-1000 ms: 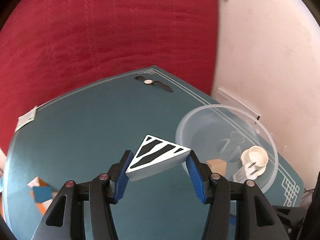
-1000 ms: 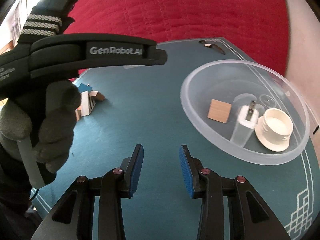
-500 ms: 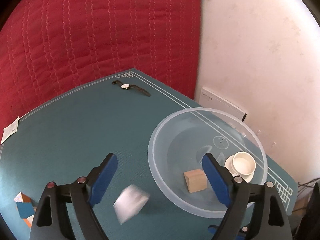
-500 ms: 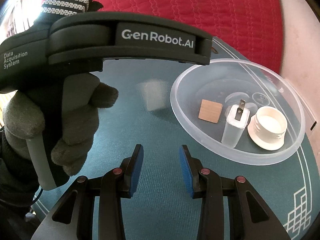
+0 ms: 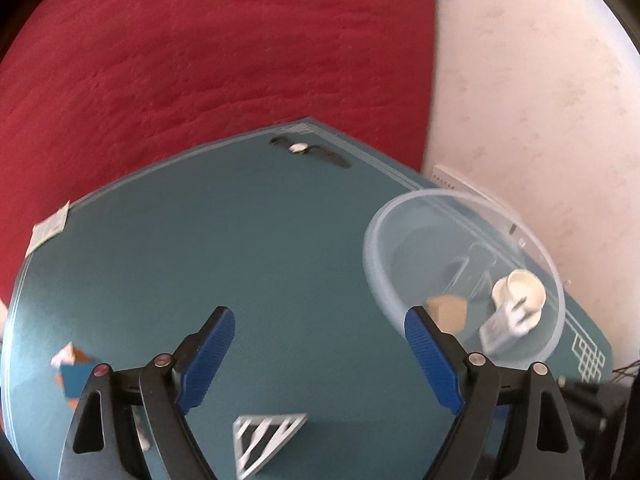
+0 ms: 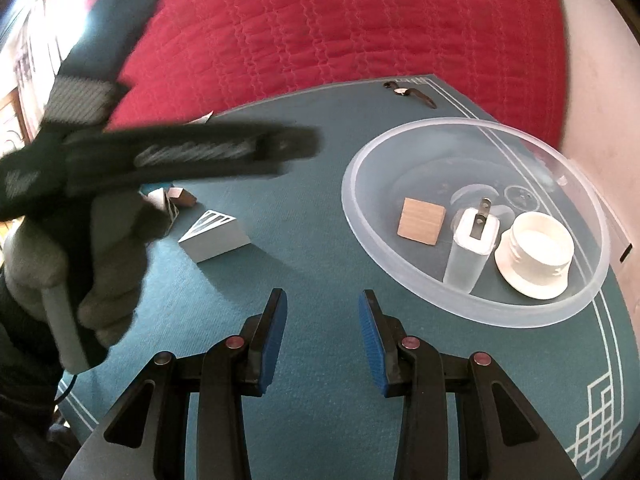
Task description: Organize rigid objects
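A white triangular block with black stripes (image 5: 266, 438) lies on the teal table, below and between my left gripper's (image 5: 320, 346) wide-open blue pads; it also shows in the right wrist view (image 6: 214, 236). A clear plastic bowl (image 6: 356, 204) holds a wooden block (image 6: 421, 221), a white charger plug (image 6: 472, 246) and a white cap (image 6: 534, 256). My right gripper (image 6: 323, 322) is open and empty above bare table, in front of the bowl. The bowl (image 5: 380, 276) sits right of my left gripper.
A wristwatch (image 5: 306, 149) lies at the table's far corner. Several small blocks (image 5: 70, 368) sit at the left. A paper tag (image 5: 50, 230) lies at the left edge. The gloved hand holding the left gripper (image 6: 80, 248) fills the left of the right wrist view. A red quilt lies behind.
My left gripper opened and let go of the striped triangular block, which fell onto the table outside the bowl. The left gripper then swung back left. My right gripper stayed open.
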{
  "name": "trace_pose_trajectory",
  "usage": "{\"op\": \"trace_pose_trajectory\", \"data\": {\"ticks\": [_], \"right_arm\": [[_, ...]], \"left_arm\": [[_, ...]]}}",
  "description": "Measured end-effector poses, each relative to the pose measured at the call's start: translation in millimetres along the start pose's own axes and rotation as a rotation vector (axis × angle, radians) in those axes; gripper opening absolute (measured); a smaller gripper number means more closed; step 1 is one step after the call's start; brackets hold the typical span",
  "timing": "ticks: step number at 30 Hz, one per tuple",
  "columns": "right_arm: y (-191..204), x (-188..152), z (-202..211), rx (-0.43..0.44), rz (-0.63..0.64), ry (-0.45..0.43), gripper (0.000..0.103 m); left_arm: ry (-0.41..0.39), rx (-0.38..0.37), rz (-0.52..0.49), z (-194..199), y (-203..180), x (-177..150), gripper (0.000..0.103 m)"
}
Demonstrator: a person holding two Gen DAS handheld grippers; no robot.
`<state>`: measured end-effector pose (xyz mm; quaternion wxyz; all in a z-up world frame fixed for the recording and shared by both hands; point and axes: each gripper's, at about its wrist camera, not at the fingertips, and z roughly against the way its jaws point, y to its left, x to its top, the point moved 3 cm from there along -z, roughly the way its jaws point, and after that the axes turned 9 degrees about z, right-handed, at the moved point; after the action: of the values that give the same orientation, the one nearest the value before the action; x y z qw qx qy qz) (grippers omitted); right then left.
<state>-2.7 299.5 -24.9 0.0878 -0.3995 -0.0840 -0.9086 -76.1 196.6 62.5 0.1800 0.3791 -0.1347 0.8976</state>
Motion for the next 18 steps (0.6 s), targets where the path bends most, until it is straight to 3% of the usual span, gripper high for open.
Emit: {"op": "trace_pose_trajectory", "data": {"ticks": [12,18], "right_arm": [[5,-1,2,0.032,0.005,0.006,0.039],[13,8,-11,0.095,0.007,0.04,0.048]], "left_arm": [[0.006,0.091,0.161,40,72,-45,0.09],[-0.009,0.138,0.192,52,93,-54,0.09]]}}
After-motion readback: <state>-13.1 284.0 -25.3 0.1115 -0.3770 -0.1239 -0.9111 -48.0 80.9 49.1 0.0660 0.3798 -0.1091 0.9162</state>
